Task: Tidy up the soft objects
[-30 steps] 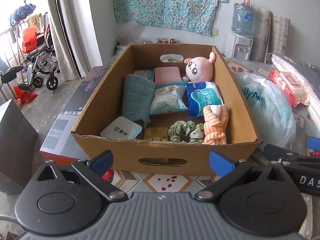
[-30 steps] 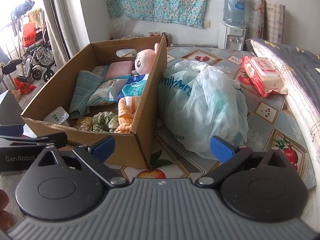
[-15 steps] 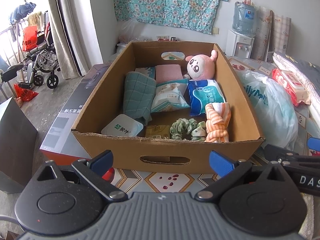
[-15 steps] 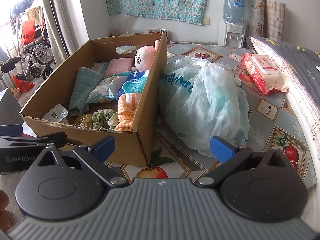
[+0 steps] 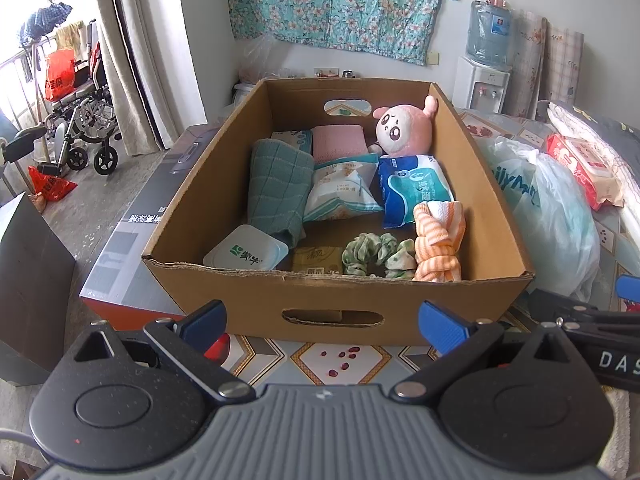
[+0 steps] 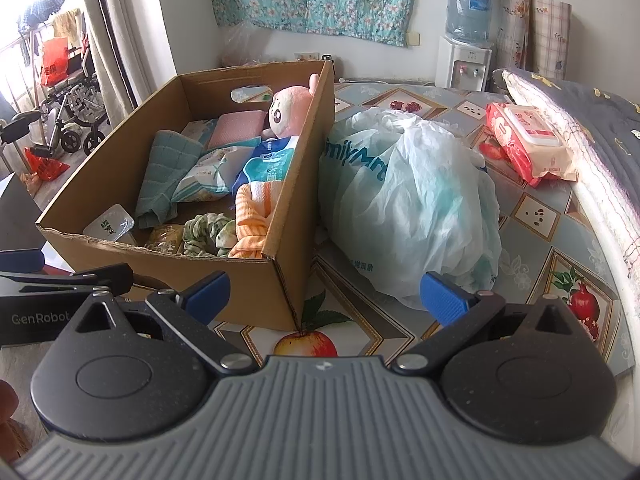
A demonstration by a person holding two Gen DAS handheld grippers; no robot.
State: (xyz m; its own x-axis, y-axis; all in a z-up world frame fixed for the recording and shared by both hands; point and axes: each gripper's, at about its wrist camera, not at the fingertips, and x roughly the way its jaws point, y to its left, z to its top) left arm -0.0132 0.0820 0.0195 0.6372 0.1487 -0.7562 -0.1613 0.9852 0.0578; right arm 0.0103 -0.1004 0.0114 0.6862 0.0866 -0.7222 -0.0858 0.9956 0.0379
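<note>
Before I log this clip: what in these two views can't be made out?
- Plastic bag contents: right wrist view, cloudy film hides them.
- Brown packet: left wrist view, box front wall cuts off its lower part.
- Right gripper: left wrist view, cut by the frame edge.
- Yogurt cup print: right wrist view, too small to read.
</note>
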